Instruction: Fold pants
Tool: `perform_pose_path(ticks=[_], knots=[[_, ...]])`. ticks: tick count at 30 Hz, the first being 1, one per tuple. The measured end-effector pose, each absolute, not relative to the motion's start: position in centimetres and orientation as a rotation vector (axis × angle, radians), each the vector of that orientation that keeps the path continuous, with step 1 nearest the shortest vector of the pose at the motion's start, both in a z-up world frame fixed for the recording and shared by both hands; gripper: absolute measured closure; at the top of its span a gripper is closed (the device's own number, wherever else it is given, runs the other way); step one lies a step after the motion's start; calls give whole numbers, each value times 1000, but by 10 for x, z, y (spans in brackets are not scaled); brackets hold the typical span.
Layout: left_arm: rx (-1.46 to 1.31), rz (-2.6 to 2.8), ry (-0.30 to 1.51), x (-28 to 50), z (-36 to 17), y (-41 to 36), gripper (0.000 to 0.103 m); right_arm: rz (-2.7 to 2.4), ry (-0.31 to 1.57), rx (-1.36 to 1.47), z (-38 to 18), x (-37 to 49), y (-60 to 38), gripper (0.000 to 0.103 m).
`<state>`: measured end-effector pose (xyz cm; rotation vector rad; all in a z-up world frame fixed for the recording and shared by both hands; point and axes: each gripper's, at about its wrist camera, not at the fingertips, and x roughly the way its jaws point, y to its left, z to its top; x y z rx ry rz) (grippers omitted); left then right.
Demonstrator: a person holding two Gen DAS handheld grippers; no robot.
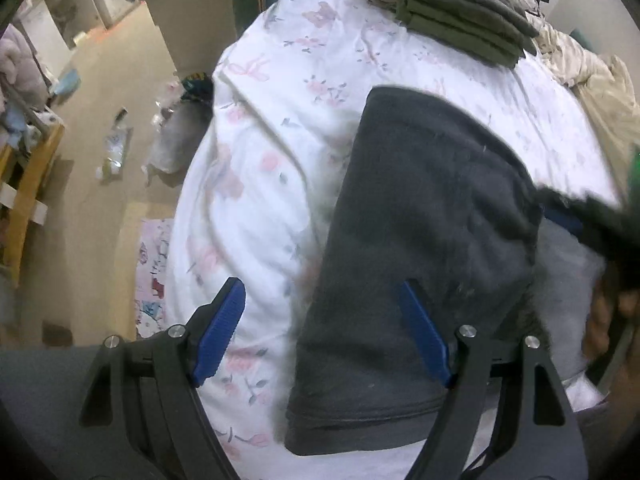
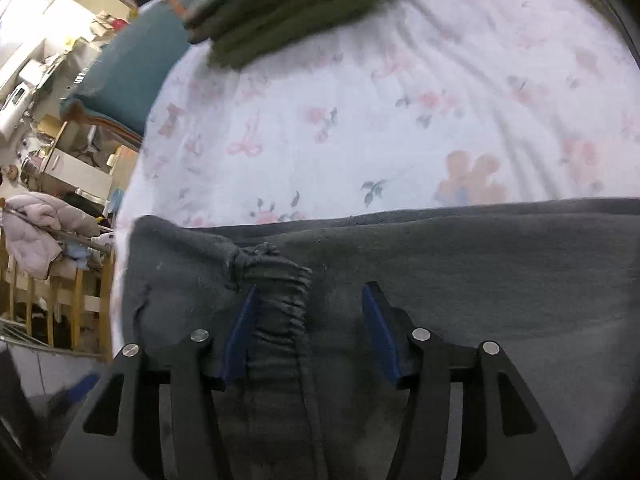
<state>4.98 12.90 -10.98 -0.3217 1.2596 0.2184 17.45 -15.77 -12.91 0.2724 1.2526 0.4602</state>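
Nearest in my left wrist view, item one: my left gripper (image 1: 322, 312), jaws spread wide with nothing between the blue pads; one pad hangs over the floral bedsheet (image 1: 280, 128), the other over the dark grey pants (image 1: 420, 208), and I cannot tell whether that pad touches the cloth. Item two, the pants themselves: folded into a long slab on the sheet, hem nearest the camera, far end squared off; the right-hand side is cut off by a blurred dark shape at the frame edge that I cannot identify. In my right wrist view, my right gripper (image 2: 308, 312) stands partly open above the same pants (image 2: 480, 272), its pads apart and clear of the gathered elastic waistband (image 2: 280, 300) that lies between them, bunched beside one pad; no earlier picture is to hand, so I log only that nothing is gripped. The pants run past the right edge of that frame, so their full extent is hidden. Farther on, a stack of folded olive-green garments (image 1: 460, 12) sits on the sheet, well apart from the pants; it is smeared by motion in the right view (image 2: 288, 4). Beyond the bed's edge: a teal cushion (image 2: 132, 68), a pale quilted jacket (image 2: 36, 228) over a wooden rack, and floor clutter too small to name.
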Motion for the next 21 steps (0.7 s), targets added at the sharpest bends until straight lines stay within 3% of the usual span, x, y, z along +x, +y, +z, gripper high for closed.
perform_pose_path(ticks=[5, 7, 9, 11, 12, 15, 21], knots=[[-268, 75, 1282, 129, -105, 128, 31, 633, 1196, 244, -81, 122, -146, 47], [-223, 0, 1281, 162, -110, 121, 62, 709, 1203, 222, -80, 95, -133, 47], [-218, -112, 1317, 191, -127, 109, 79, 755, 1273, 194, -97, 70, -115, 50], [-125, -108, 1319, 208, -143, 94, 91, 773, 1338, 165, -119, 52, -106, 65], [-90, -112, 1324, 213, -150, 87, 96, 770, 1389, 145, -134, 42, -103, 67], [18, -135, 1362, 229, -182, 67, 100, 748, 1500, 53, -162, 20, -101, 68], [17, -131, 1376, 244, -194, 61, 101, 720, 1556, 4, -162, 4, -115, 84]])
